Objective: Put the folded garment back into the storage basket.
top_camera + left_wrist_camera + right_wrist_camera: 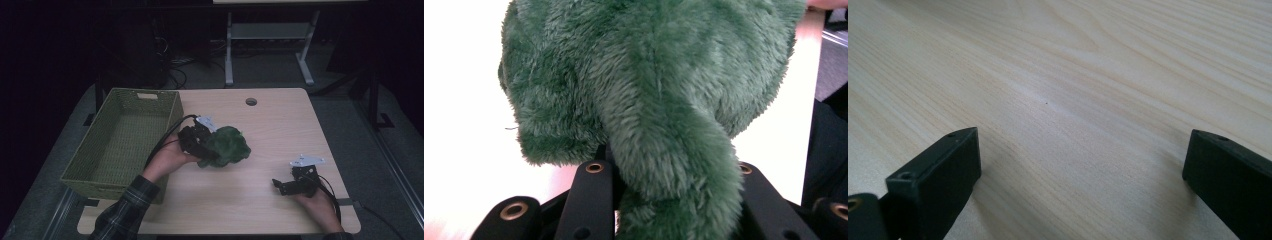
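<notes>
Mostly hidden, the left hand-held gripper [209, 150] clamps green plush [225, 145]; the right hand-held gripper [276, 185] gapes.

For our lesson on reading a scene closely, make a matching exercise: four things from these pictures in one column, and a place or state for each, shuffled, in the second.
Things
1. green plush toy
2. woven basket
3. right gripper
4. round hole

Places or states
A. open over bare wood
B. at the table's far edge
C. clamped in the left gripper
D. on the table's left side, nothing inside

Pairs: 1-C, 2-D, 3-A, 4-B
</notes>
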{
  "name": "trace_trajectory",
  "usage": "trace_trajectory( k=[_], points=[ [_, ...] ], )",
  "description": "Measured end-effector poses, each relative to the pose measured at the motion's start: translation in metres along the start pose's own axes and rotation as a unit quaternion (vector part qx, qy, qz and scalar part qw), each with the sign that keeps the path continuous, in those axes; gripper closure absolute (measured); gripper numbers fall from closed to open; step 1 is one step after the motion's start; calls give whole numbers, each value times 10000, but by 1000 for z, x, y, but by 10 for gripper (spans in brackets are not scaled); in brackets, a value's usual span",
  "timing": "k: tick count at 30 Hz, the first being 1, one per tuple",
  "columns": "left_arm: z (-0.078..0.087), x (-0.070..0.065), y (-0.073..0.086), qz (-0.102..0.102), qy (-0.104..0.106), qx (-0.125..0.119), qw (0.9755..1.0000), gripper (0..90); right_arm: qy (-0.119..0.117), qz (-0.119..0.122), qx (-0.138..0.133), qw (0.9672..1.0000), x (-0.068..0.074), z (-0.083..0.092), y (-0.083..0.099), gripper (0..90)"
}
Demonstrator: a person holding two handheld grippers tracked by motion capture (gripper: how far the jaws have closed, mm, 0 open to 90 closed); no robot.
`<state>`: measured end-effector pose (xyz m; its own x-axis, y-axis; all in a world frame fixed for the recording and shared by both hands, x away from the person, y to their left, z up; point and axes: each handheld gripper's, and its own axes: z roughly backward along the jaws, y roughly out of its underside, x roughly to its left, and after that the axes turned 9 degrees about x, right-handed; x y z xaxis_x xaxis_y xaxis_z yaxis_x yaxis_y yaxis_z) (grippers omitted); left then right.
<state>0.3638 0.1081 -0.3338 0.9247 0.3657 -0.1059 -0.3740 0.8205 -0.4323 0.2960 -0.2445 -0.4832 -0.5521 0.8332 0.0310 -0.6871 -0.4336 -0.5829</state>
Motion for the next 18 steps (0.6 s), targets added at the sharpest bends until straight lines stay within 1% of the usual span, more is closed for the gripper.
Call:
trace_trajectory(
  k=[4, 6, 9, 12, 13, 15, 18],
  points=[
    [18, 9, 10, 153, -157, -25, 9998, 688, 1, 1, -3, 10000, 0, 0, 0, 19],
    [28, 13, 16, 287, -258, -70, 9992, 688, 0, -1, -2, 10000, 0, 0, 0, 20],
    [44, 20, 25, 398, -378, -128, 9984, 687, 0, 4, -5, 10000, 0, 0, 0, 20],
    [60, 28, 37, 539, -490, -179, 9972, 687, 1, 2, -7, 10000, 0, 0, 0, 20],
    [64, 30, 41, 605, -540, -207, 9965, 687, 0, 0, -4, 10000, 0, 0, 0, 20],
    [71, 35, 50, 700, -627, -187, 9954, 687, -1, -3, -2, 10000, 0, 0, 0, 20],
    [82, 41, 63, 862, -730, -254, 9933, 686, 0, -7, -4, 10000, 0, 0, 0, 20]
  ],
)
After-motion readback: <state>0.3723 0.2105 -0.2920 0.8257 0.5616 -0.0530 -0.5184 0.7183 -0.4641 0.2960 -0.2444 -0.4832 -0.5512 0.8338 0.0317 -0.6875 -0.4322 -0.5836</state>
